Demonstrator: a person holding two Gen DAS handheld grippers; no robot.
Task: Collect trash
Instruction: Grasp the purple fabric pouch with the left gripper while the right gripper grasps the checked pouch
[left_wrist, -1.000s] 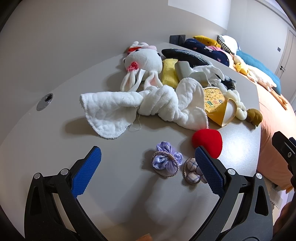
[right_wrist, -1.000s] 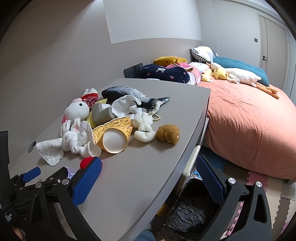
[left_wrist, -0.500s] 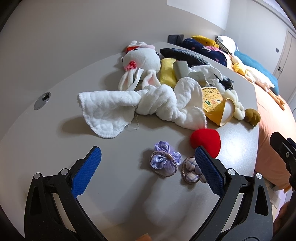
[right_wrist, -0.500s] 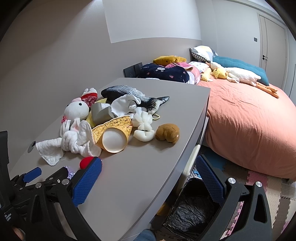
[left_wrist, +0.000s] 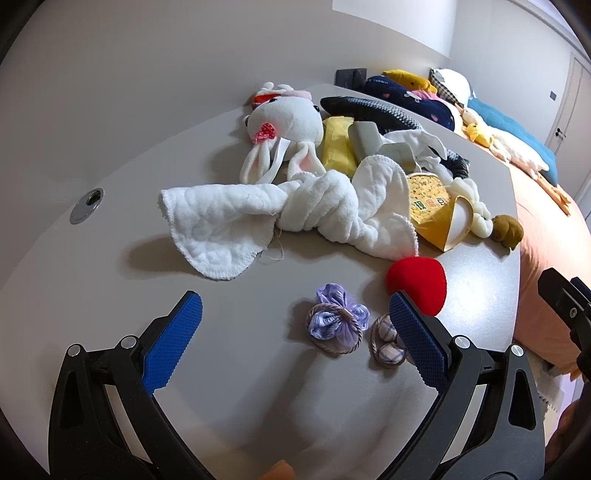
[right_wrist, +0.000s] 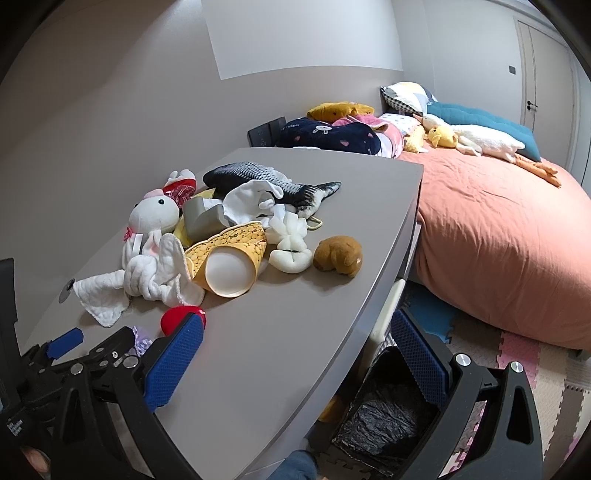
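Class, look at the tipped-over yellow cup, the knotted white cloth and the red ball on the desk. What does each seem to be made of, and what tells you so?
Yellow cup: probably paper, with a printed outside, a plain white inside and a thin rolled rim.
White cloth: soft woven cotton by the look, quilted, matte, with stitched edges and loose threads.
Red ball: looks like foam or felt; dull and fuzzy, with no shine.

The left hand-held gripper hovers wide apart over the grey table. Between its blue pads lie a lilac scrunchie and a checked one, with a red ball just beyond and a white cloth farther back.
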